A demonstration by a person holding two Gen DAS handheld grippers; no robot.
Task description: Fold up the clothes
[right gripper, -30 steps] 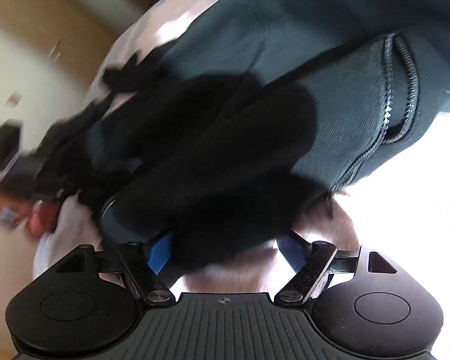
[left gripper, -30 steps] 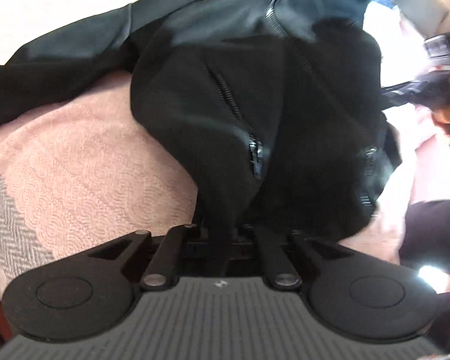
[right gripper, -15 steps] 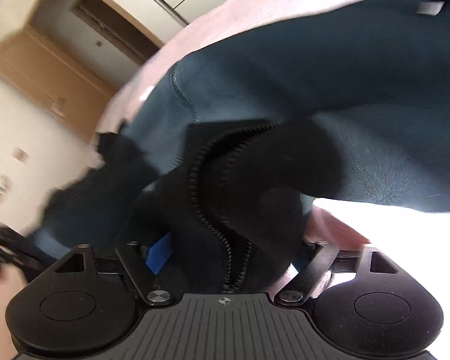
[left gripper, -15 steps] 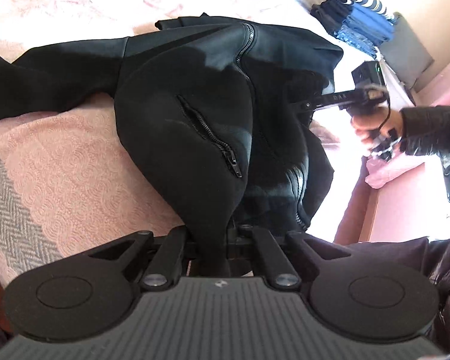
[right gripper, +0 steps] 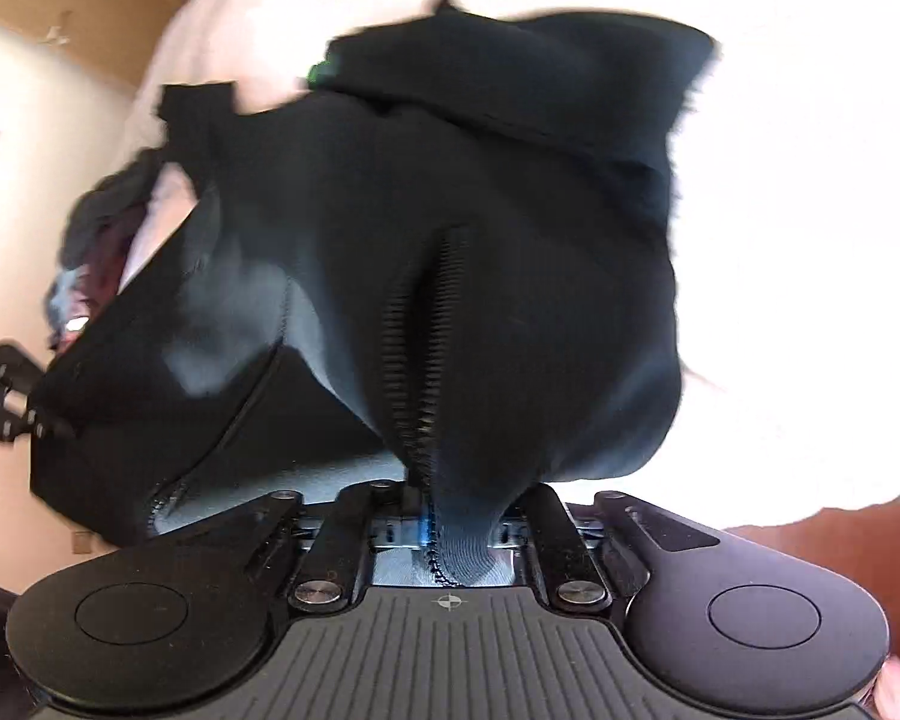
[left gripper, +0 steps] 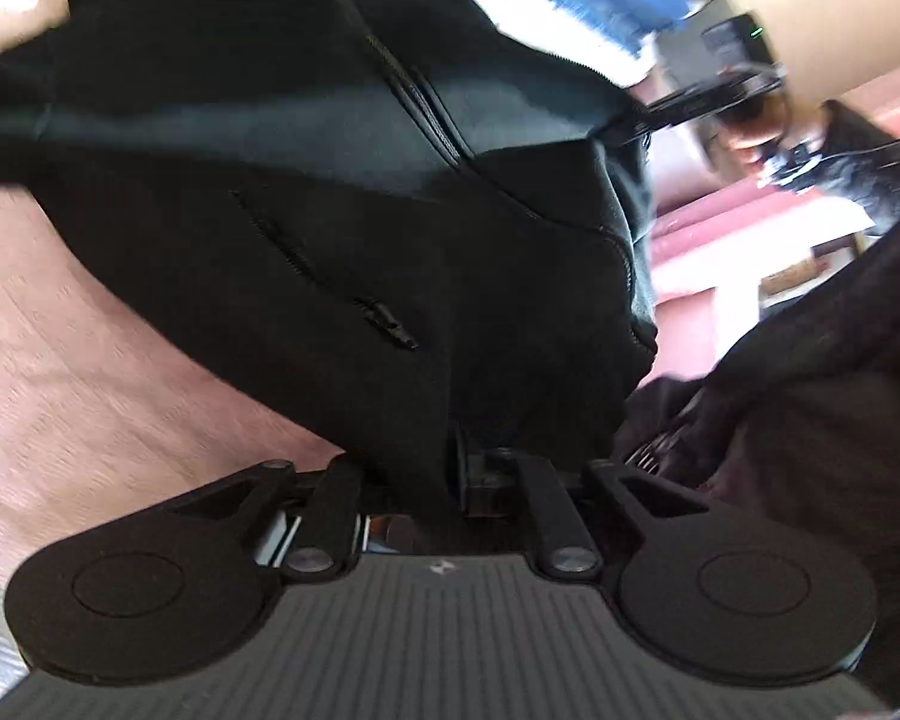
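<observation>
Closest to me, my left tongs (left gripper: 444, 480) have a fold of the black jacket (left gripper: 342, 228) between them; their jaws are easing apart, yet the cloth hangs pinched there. From that grip the jacket rises away in a dark swell, its pocket zipper (left gripper: 330, 276) slanting across the near panel and the main zipper running up the middle. Under it on the left lies the pink bedspread (left gripper: 78, 372) of the bed. At the far right edge of the jacket my right tongs (left gripper: 678, 105) bite the fabric, a hand (left gripper: 756, 126) behind them.

In the right wrist view, the right tongs are closing on the jacket's front edge, with zipper teeth (right gripper: 426, 372) running straight into the jaws. Beyond, the jacket hangs bunched above the bright, washed-out bed.
</observation>
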